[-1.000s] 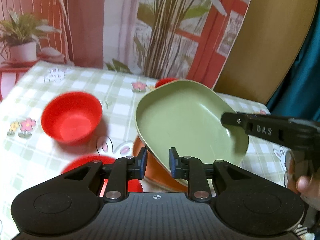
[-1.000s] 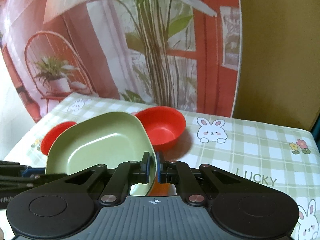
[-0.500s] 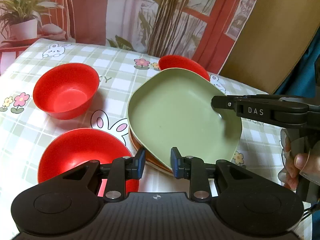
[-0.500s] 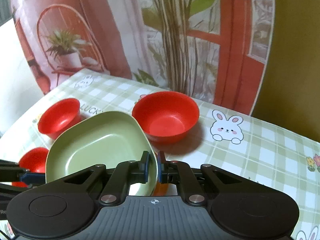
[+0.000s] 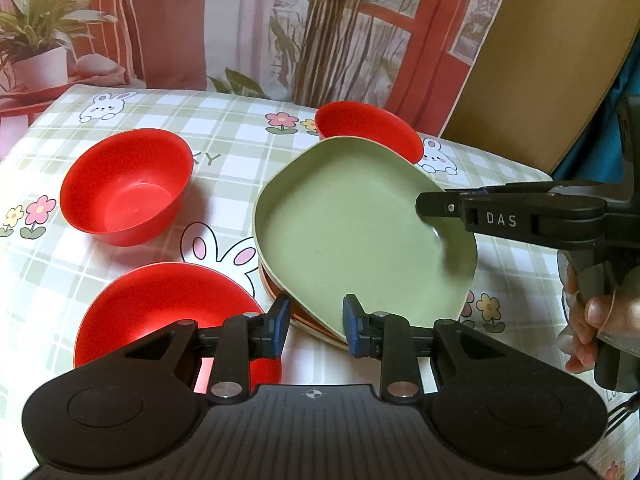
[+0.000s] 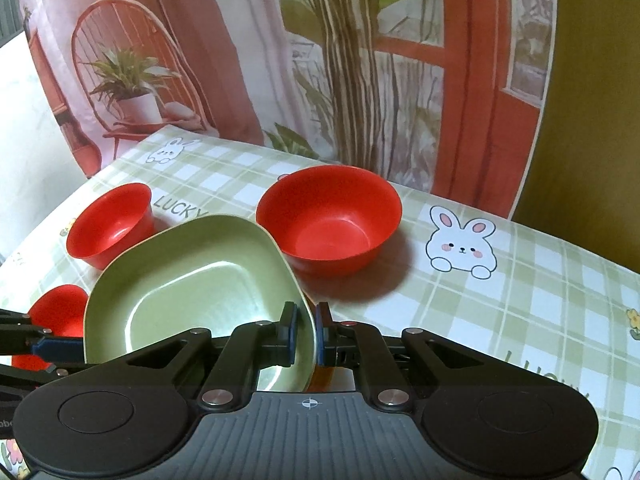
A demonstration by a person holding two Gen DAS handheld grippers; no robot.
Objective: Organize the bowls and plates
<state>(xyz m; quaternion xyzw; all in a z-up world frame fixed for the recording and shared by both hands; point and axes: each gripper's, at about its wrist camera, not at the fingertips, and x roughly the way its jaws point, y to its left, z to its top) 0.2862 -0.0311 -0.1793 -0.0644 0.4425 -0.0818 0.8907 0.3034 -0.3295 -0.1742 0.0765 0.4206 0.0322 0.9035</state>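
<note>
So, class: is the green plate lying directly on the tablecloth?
No: the green plate sits on an orange plate whose rim shows beneath it, not on the tablecloth.

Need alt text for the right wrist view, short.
The right tongs are clamped on the near rim of a green plate over a checked bunny tablecloth. Three red bowls sit around it: far right, far left, near left.
</note>
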